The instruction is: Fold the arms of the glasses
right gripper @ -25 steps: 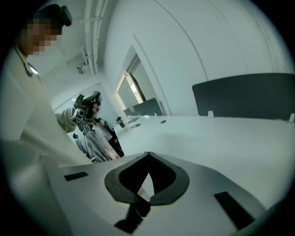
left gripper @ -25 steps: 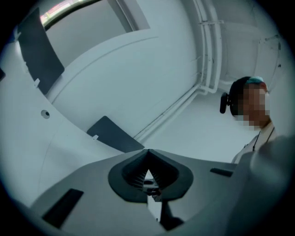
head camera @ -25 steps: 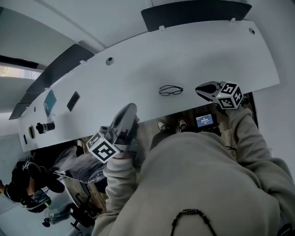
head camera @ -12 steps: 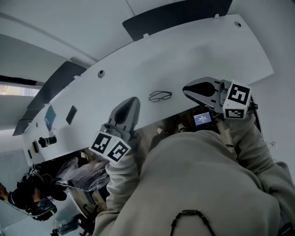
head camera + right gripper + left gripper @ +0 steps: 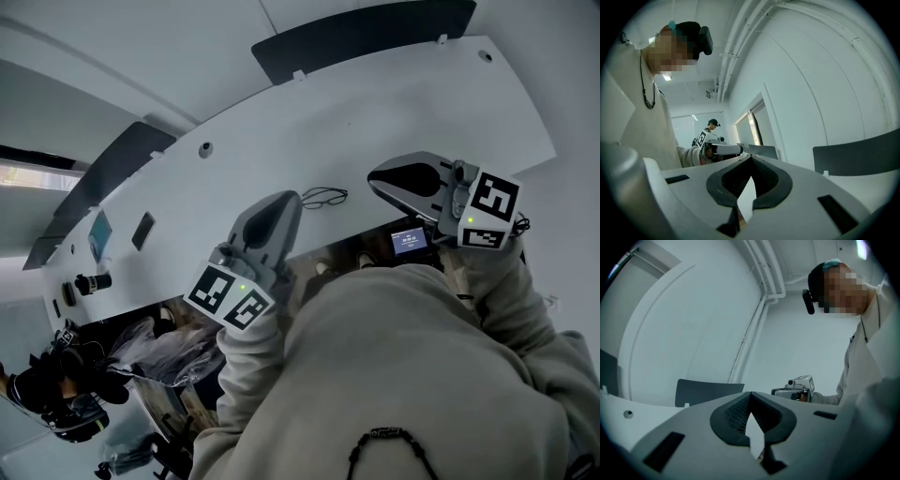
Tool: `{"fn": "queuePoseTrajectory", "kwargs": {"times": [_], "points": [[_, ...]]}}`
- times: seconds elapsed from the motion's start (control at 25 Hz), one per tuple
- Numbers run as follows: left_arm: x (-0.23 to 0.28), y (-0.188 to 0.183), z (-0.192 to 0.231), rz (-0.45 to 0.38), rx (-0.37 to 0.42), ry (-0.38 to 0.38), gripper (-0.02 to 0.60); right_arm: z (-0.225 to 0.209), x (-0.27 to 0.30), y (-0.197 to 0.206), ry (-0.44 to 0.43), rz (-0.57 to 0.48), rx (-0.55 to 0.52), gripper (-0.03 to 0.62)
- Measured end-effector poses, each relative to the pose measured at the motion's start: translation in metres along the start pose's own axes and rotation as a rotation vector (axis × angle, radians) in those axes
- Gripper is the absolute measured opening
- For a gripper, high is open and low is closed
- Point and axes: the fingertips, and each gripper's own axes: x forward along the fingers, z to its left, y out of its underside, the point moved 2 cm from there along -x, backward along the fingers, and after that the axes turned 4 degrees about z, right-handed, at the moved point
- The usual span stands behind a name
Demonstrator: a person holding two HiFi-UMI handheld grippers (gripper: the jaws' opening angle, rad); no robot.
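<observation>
**Both tongs closed and empty, glasses on the bench between them**

From my head view, the glasses [image 5: 324,197] lie on the white bench [image 5: 394,103], close to its near edge. They are too small for me to tell how their arms stand.

My left tongs [image 5: 292,202] point across the bench, and their tip shows just beside the left end of the frame; I cannot tell whether they touch it. My right tongs [image 5: 375,177] come in from the other side, with their tip a little apart from the right end of the glasses. So the glasses sit between the two tips.

In the left gripper view the jaws meet at the tip with nothing between them, and the right gripper view shows the same: both closed, both empty.

Each gripper view catches the opposite tongs held in a sleeved hand. A small lit screen [image 5: 410,240] shows below the bench edge. A dark panel [image 5: 366,37] stands along the far edge.
</observation>
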Motion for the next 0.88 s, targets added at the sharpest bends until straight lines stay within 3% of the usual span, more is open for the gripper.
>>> {"fn": "queuePoseTrajectory", "kwargs": {"times": [0.88], "points": [[-0.0044, 0.0008, -0.0073, -0.009, -0.008, 0.004, 0.005, 0.0011, -0.0025, -0.0085, 0.001, 0.010, -0.040, 0.018]]}}
